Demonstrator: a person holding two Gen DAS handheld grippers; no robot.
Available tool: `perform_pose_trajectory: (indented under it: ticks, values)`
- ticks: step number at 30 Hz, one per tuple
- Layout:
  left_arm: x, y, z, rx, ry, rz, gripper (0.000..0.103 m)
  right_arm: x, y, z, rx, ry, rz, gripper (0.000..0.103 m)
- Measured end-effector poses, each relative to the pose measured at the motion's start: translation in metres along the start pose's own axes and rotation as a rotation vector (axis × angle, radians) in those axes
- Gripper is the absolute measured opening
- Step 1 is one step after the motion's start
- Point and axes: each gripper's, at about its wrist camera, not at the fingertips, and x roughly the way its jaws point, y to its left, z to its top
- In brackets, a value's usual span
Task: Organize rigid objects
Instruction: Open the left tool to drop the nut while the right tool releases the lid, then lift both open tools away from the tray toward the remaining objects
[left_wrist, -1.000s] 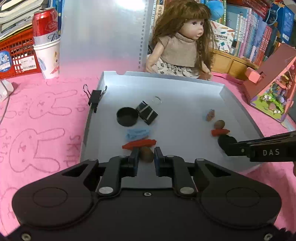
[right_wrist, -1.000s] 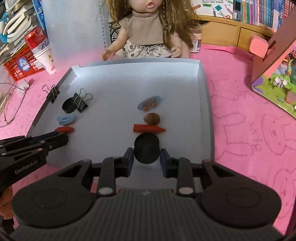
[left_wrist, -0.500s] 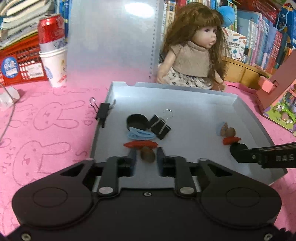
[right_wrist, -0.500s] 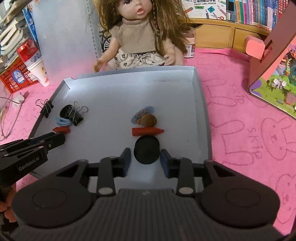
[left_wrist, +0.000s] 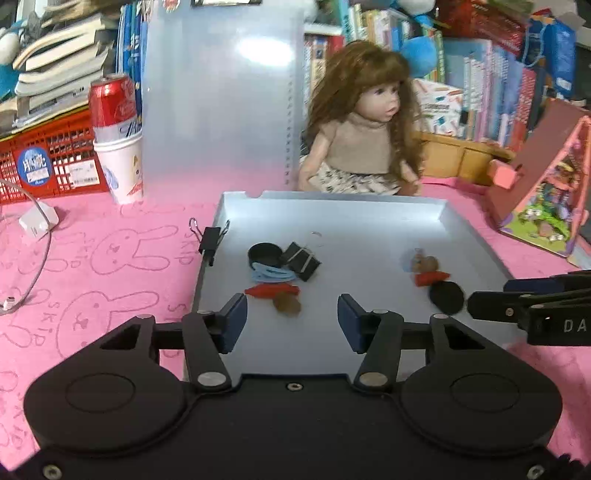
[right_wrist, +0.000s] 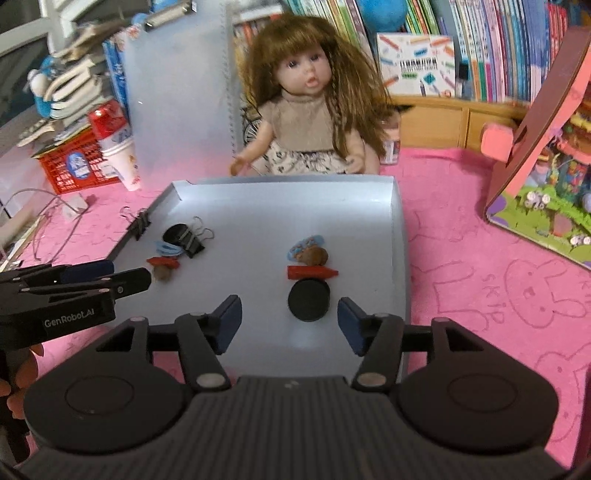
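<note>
A grey tray (left_wrist: 476, 236) holds two rows of small items. In the left row lie a black cap (left_wrist: 263, 252), a black binder clip (left_wrist: 301, 260), a blue hair clip (left_wrist: 271, 275), a red piece (left_wrist: 271, 290) and a brown nut (left_wrist: 288, 305). My left gripper (left_wrist: 291, 322) has its jaws opening, with the nut just ahead of the pads and untouched. The right row has a blue clip (right_wrist: 306, 243), a brown nut (right_wrist: 314, 254), a red piece (right_wrist: 312, 272) and a black disc (right_wrist: 308, 300). My right gripper (right_wrist: 290, 321) is also opening; the disc lies free just ahead of its pads.
Another binder clip (left_wrist: 210, 239) grips the tray's left rim. A doll (left_wrist: 364, 147) sits behind the tray. A red can in a paper cup (left_wrist: 118, 147) and a red basket (left_wrist: 48, 162) stand far left, a toy house (left_wrist: 546, 206) at the right. A white charger (left_wrist: 38, 221) with its cable lies left.
Both grippers went from shut to open and drew back and up. The left one let go of the brown nut, the right one of the black disc; both things lie on the tray.
</note>
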Motion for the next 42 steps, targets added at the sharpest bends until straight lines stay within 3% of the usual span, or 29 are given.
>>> perform_pose_trajectory:
  ticks: [15, 23, 34, 37, 40, 42]
  values:
    - [-0.075, -0.023, -0.044, 0.085, -0.096, -0.072, 0.059, -0.063, 0.010, -0.047, -0.164, -0.166, -0.006, 0.081]
    - [-0.096, -0.033, -0.080, 0.119, -0.063, -0.132, 0.060, -0.074, 0.012, -0.080, -0.233, -0.146, -0.010, 0.081]
    - [-0.109, -0.057, -0.121, 0.231, -0.013, -0.203, 0.060, -0.075, 0.001, -0.106, -0.180, -0.122, -0.011, 0.081]
    - [-0.111, -0.062, -0.128, 0.226, -0.002, -0.240, 0.060, -0.075, 0.001, -0.110, -0.180, -0.108, 0.002, 0.075]
    - [-0.108, -0.068, -0.133, 0.242, 0.001, -0.249, 0.055, -0.076, 0.003, -0.115, -0.190, -0.110, 0.013, 0.074]
    - [-0.104, -0.072, -0.134, 0.250, 0.005, -0.242, 0.043, -0.077, 0.004, -0.116, -0.188, -0.109, 0.025, 0.074]
